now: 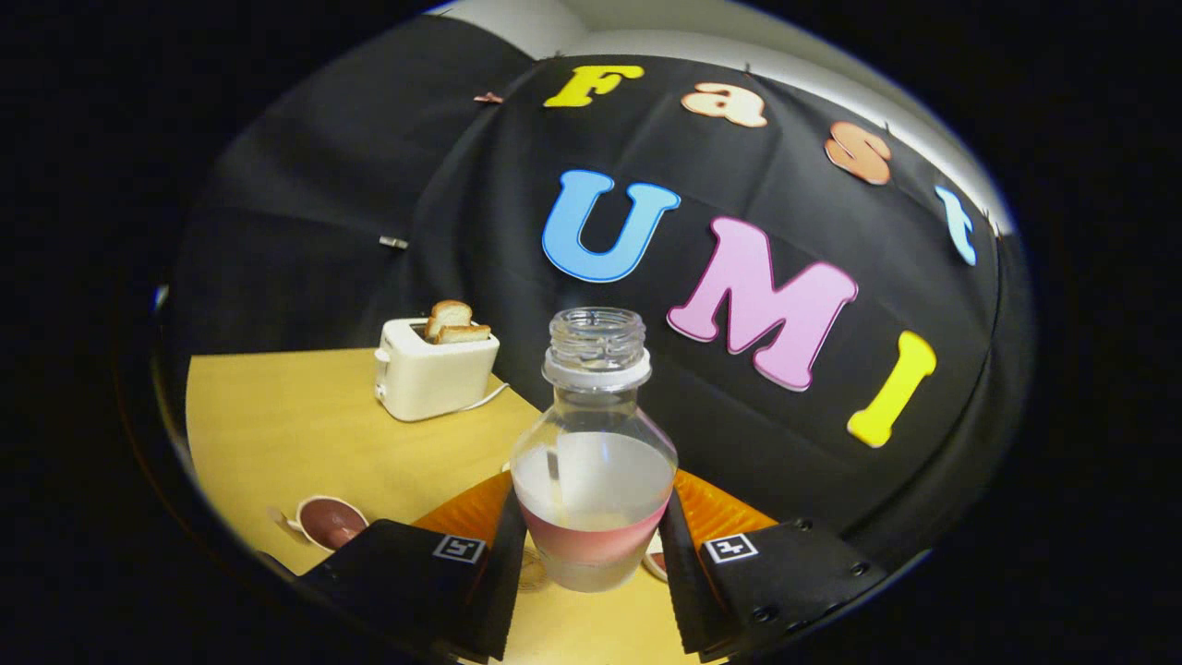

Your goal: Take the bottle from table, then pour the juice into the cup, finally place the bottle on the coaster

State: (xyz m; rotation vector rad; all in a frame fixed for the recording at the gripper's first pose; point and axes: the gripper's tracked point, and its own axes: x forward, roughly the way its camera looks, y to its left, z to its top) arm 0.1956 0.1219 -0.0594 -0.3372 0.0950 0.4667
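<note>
A clear plastic bottle (594,462) with no cap, a white neck ring and a pink label band stands upright between my fingers, partly filled with pale juice. My gripper (591,554) is shut on the bottle, both fingers pressing its lower body. The bottle seems lifted a little off the yellow table (305,434). An orange round coaster (729,513) lies behind and under the bottle, showing on both sides of it. A cup (330,522) with a dark reddish inside sits on the table to the left of my left finger.
A cream toaster (434,369) with two bread slices stands at the table's back, its cord trailing right. The black cloth wall rises close behind the table. Open tabletop lies between the toaster and the cup.
</note>
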